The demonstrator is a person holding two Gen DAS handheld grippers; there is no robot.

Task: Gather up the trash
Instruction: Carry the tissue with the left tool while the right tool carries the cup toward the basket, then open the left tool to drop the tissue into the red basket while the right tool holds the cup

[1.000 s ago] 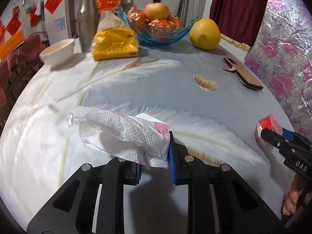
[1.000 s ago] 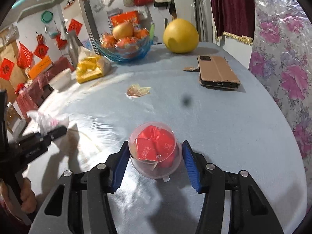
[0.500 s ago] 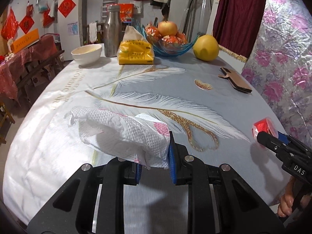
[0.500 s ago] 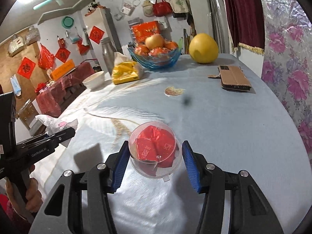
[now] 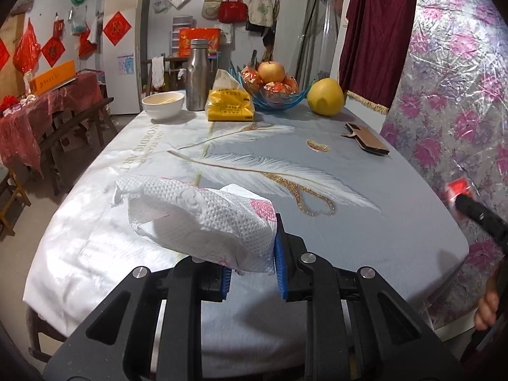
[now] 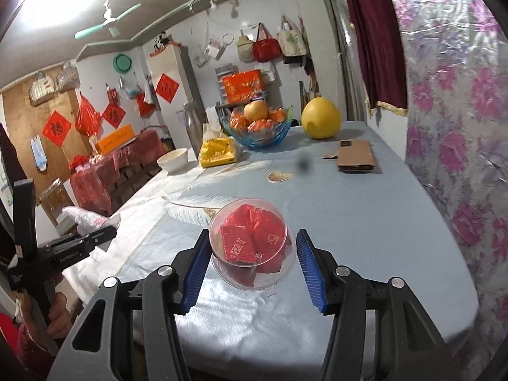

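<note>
Several red decorations [image 5: 116, 32] (wall) overlook feather-print tablecloth [image 5: 365, 165].

A lived-in home dining room, probably: a fruit bowl [image 5: 272, 95] on a feather-print tablecloth [image 5: 365, 158], hanging handbags [image 5: 232, 9], red paper decorations [image 5: 116, 28].

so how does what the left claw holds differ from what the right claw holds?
The left claw pinches a crumpled white paper towel, soft, embossed, with pink print; the right claw grips a clear plastic cup stuffed with red wrappers. The paper towel is limp and sticks out sideways past the pads; the cup is rigid, round and sits centred. The left jaws are nearly together, the right stand wider. Both are trash, held up off the table.
</note>
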